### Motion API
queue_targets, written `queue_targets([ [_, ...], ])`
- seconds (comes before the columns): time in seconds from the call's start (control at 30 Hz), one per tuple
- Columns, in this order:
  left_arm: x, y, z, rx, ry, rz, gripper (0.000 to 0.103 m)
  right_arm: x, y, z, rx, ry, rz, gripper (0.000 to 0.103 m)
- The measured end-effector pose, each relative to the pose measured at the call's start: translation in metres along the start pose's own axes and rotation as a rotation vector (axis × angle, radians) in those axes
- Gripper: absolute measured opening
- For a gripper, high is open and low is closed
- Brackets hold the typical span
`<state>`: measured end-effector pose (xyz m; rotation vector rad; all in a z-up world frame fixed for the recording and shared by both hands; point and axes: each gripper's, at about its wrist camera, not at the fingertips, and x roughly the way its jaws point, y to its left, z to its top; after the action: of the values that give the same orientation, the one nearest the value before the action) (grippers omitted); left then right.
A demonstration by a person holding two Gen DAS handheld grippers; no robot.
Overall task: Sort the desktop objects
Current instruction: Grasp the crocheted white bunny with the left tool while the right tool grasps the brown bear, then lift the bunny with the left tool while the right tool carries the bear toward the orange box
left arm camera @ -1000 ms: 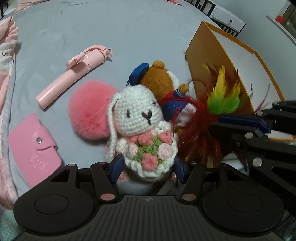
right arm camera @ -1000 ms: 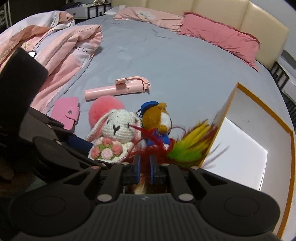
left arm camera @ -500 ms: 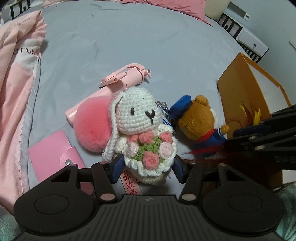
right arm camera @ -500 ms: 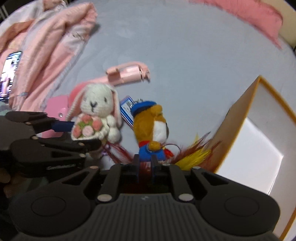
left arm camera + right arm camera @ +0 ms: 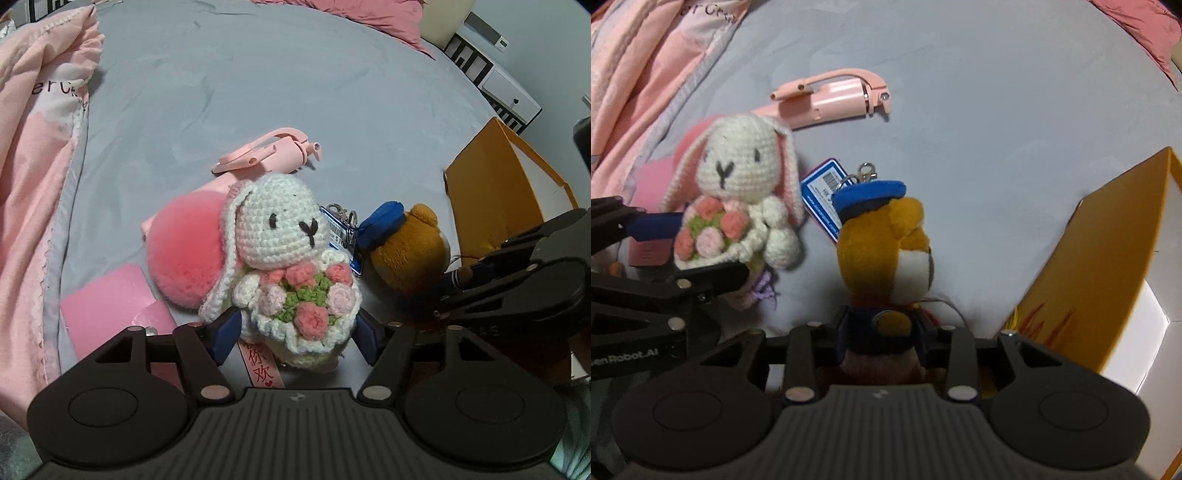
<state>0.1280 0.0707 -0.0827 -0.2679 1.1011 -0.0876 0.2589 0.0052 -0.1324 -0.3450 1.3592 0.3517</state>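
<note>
A white crochet bunny [image 5: 280, 236] with a bouquet stands between the blue fingers of my left gripper [image 5: 295, 328]. The jaws are opening, and a sliver of gap shows at the right finger. Beside it lies a brown bear keychain [image 5: 882, 236] in a blue cap. My right gripper [image 5: 882, 321] points down over the bear, its jaws opening with the bear's blue body between them. The feather toy [image 5: 1038, 317] lies loose against the orange box [image 5: 1108, 240]. The right gripper [image 5: 480, 273] also shows at the right edge of the left wrist view.
A pink selfie stick [image 5: 266, 151], a pink pompom [image 5: 184, 254] and a pink card wallet [image 5: 110, 302] lie on the grey bed. A pink quilt [image 5: 33, 147] is bunched at the left. The orange box [image 5: 491, 177] stands at the right.
My right gripper let go of the feather toy at the box, came down over the bear and spread its jaws. The left gripper shifted with the bunny, and its fingers stand slightly wider.
</note>
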Motion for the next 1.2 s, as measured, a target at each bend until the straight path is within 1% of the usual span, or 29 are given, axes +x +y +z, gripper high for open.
queue_targets([
  [0.1, 0.001, -0.003, 0.000, 0.006, -0.011, -0.007, 0.074, -0.002, 0.004, -0.002, 0.016, -0.022, 0.000, 0.036],
  [0.2, -0.008, 0.003, -0.004, -0.003, -0.021, -0.034, 0.059, -0.014, 0.007, -0.004, 0.037, -0.065, 0.036, 0.034],
  [0.4, -0.021, 0.003, -0.008, -0.001, -0.033, -0.041, 0.053, -0.047, 0.016, -0.013, 0.075, -0.172, 0.061, 0.033],
  [0.67, -0.064, -0.002, -0.015, 0.000, -0.091, -0.085, 0.052, -0.107, 0.021, -0.036, 0.107, -0.319, 0.142, 0.033],
  [0.8, -0.085, -0.007, -0.020, 0.026, -0.121, -0.106, 0.052, -0.135, 0.024, -0.053, 0.129, -0.377, 0.170, 0.033],
  [0.87, -0.095, -0.012, -0.022, 0.041, -0.136, -0.120, 0.052, -0.147, 0.026, -0.060, 0.140, -0.412, 0.167, 0.033],
  [0.97, -0.110, -0.023, -0.023, 0.061, -0.161, -0.144, 0.052, -0.168, 0.022, -0.079, 0.164, -0.467, 0.150, 0.033],
  [1.13, -0.130, -0.051, -0.020, 0.125, -0.205, -0.197, 0.052, -0.192, 0.004, -0.110, 0.244, -0.538, 0.103, 0.033],
  [1.2, -0.136, -0.066, -0.018, 0.162, -0.222, -0.218, 0.052, -0.201, -0.009, -0.127, 0.289, -0.563, 0.086, 0.033],
])
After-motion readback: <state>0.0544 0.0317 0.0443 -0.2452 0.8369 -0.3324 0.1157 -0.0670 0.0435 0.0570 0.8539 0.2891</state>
